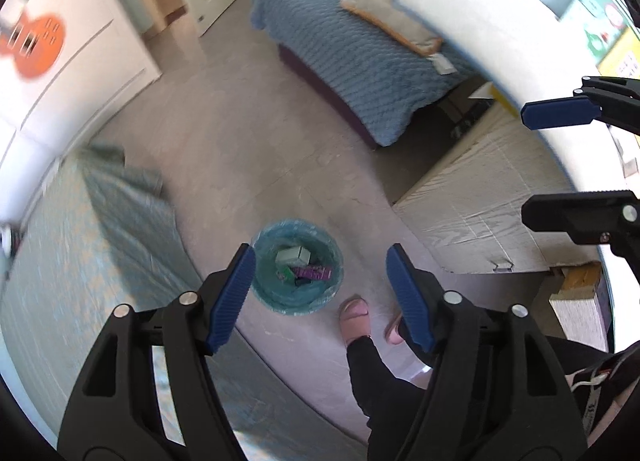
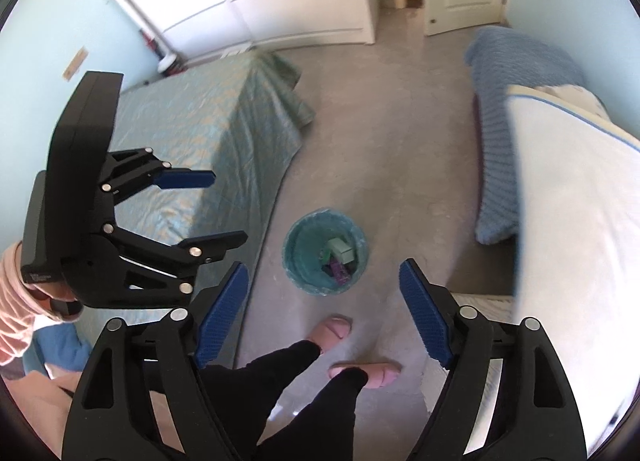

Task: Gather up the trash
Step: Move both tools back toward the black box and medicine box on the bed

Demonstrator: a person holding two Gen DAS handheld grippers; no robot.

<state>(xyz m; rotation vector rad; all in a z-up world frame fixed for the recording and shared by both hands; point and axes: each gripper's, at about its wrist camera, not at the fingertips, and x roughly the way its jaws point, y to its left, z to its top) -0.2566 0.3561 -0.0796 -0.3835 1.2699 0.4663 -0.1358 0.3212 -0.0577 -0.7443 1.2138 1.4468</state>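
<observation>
Both the left gripper and the right gripper hung spread and empty above the lined wastebasket, which stood on the floor holding small boxes.

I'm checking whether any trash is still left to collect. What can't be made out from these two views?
- Trash bin contents: a pale box and a purple wrapper show in both wrist views; smaller bits beneath are too small to name.
- Floor under the white pillow: hidden in both views.
- Green bedspread: blurred in the left wrist view.
- Left gripper and right gripper: open, empty.
</observation>
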